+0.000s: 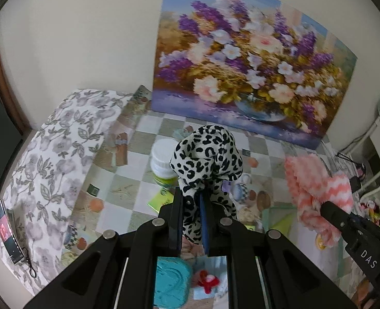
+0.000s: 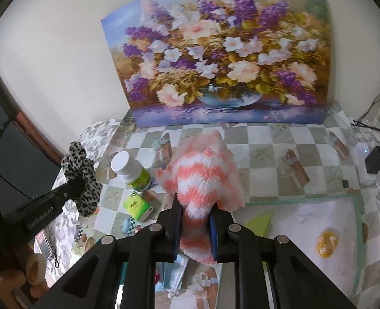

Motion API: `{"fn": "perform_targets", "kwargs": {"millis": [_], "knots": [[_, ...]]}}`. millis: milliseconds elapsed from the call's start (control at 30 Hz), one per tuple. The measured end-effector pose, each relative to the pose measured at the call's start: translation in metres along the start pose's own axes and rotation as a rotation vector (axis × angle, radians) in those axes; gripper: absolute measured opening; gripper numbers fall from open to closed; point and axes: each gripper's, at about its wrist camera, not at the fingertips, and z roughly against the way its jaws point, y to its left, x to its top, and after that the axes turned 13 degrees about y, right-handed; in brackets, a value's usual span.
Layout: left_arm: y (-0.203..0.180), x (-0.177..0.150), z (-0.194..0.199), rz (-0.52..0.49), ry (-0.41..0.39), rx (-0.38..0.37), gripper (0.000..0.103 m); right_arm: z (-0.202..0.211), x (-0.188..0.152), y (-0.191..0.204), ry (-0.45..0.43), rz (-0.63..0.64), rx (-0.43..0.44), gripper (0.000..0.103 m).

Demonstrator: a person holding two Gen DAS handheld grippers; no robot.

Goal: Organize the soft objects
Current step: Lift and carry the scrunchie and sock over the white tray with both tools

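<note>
A black-and-white leopard-print scrunchie (image 1: 208, 154) sticks up from my left gripper (image 1: 192, 194), which is shut on its lower part and holds it above the checked tablecloth (image 1: 128, 180). My right gripper (image 2: 195, 204) is shut on a fluffy pink-and-white striped sock (image 2: 205, 175), also lifted off the table. In the left wrist view the sock (image 1: 316, 188) hangs at the right from the right gripper (image 1: 327, 207). In the right wrist view the scrunchie (image 2: 80, 175) hangs at the left from the left gripper (image 2: 76, 181).
A white-capped green bottle (image 2: 132, 172) and a small green box (image 2: 137, 206) stand on the table between the grippers. A flower painting (image 2: 223, 59) leans on the back wall. A white tray with a green rim (image 2: 357, 206) holds a yellow disc (image 2: 327, 242). A phone (image 1: 7, 234) lies on floral cloth at the left.
</note>
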Motion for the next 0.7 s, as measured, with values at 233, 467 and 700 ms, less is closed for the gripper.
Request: {"fn": "perform_targets", "kwargs": {"millis": [233, 467, 700], "knots": [[-0.036, -0.015, -0.002, -0.074, 0.011, -0.010, 0.012, 0.005, -0.018, -0.025, -0.002, -0.052, -0.011, 0.019], [-0.078, -0.026, 0.001, -0.162, 0.006, -0.025, 0.012, 0.013, -0.038, -0.063, -0.012, -0.126, -0.046, 0.019], [-0.130, -0.037, -0.010, -0.273, 0.038, -0.038, 0.012, 0.020, -0.047, -0.113, -0.027, -0.236, -0.133, 0.019]]}}
